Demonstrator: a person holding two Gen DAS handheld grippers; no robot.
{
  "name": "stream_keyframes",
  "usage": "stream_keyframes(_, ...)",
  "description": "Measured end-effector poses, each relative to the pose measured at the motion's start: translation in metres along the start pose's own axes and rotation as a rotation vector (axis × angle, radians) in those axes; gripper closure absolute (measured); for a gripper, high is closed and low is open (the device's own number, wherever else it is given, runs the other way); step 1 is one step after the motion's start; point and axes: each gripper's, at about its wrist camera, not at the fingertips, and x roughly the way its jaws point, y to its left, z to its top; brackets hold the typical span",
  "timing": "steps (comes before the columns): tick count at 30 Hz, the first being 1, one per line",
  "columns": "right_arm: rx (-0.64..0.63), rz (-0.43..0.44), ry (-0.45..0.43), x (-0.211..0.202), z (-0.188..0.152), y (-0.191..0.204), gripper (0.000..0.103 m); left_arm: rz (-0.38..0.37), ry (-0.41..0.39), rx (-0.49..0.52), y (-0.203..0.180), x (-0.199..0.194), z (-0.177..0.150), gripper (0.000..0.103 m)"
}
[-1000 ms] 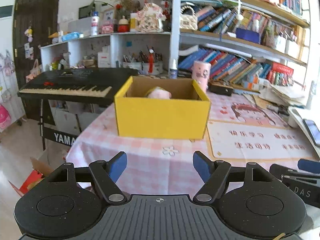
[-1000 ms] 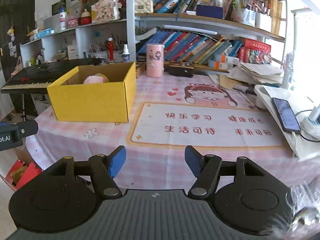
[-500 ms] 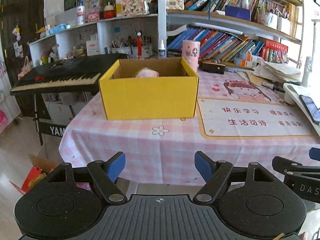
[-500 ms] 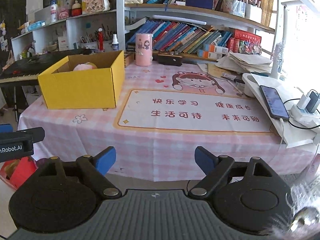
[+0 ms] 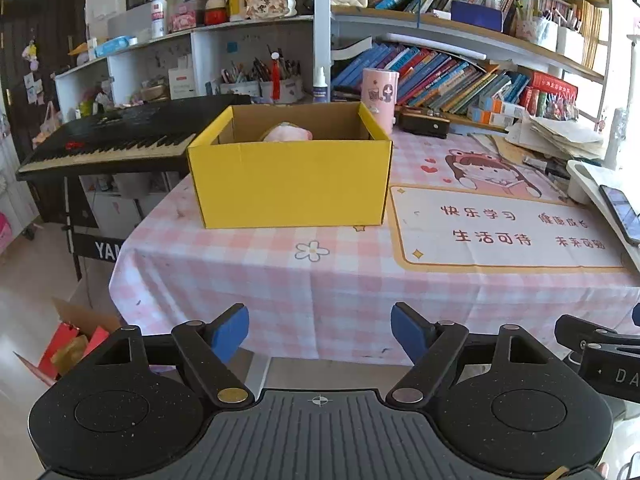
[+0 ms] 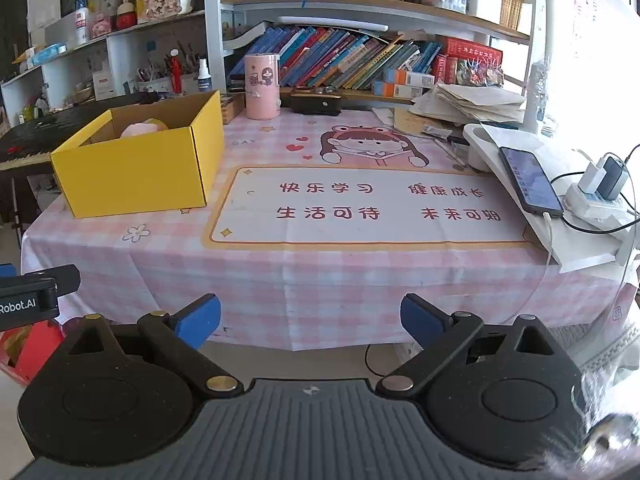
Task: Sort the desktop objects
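I see bookshelves behind the surface with its pink checked cloth. The yellow cardboard box sits at its left end, long side facing me, open upward, a pink soft object inside. My left hand-held gripper and right hand-held gripper gape wide, empty.

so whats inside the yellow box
A pale pink rounded thing pokes above the yellow box's near wall. The box floor and anything lower down are hidden by the walls.
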Motion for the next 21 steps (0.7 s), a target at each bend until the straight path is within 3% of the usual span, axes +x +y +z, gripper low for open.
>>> stream_keyframes(21, -0.012, 0.017, 0.019, 0.0029, -0.0007, 0.0013, 0.005, -0.019, 0.011, 0.010, -0.0093, -0.0007, 0.0004, 0.018)
